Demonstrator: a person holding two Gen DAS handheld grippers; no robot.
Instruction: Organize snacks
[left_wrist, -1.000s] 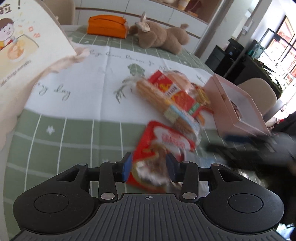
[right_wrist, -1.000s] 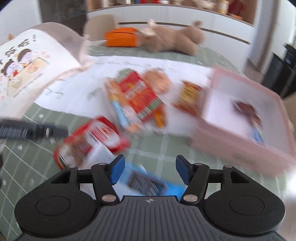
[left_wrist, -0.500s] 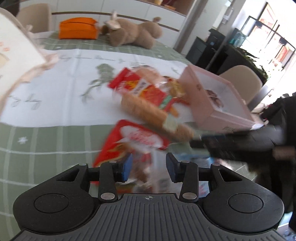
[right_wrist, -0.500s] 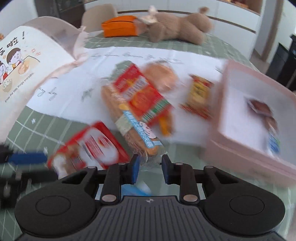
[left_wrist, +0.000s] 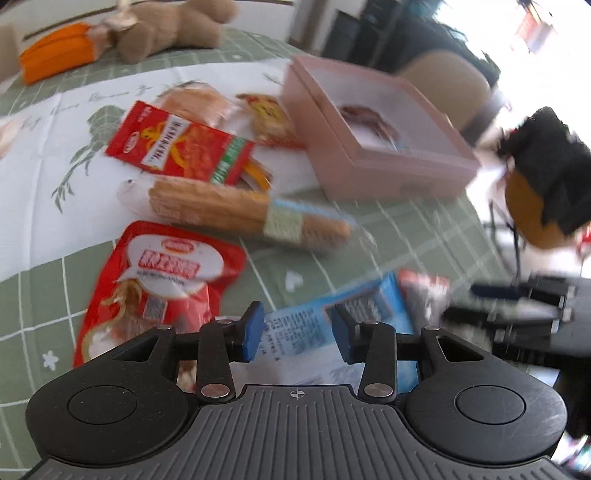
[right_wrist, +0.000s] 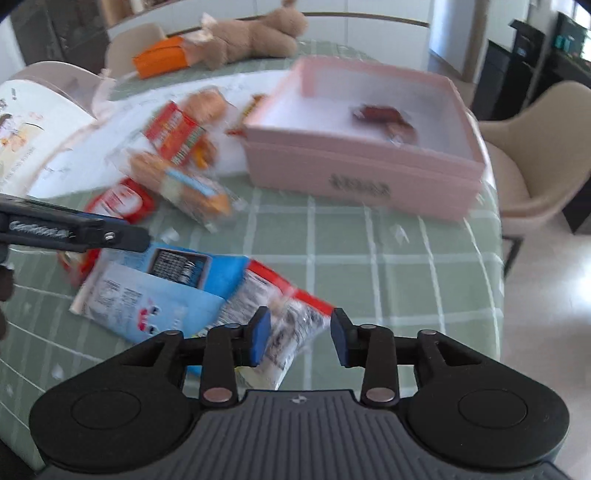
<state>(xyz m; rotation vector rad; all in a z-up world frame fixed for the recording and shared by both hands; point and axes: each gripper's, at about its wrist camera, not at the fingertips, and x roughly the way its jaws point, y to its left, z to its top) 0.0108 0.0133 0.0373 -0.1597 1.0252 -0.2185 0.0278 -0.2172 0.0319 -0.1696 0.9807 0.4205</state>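
Both tongs shifted rightward off red packet to blue packet at lower centre; left tongs part-open, empty; right tongs just reopened, empty over clear packet; pink box awaits.

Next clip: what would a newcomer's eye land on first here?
Probably the open pink cardboard box on the green checked tablecloth, with one dark red packet inside. Left of it lies a loose heap of red snack packets, and a light blue flat packet lies nearest the cameras. A brown plush toy sprawls at the far edge.
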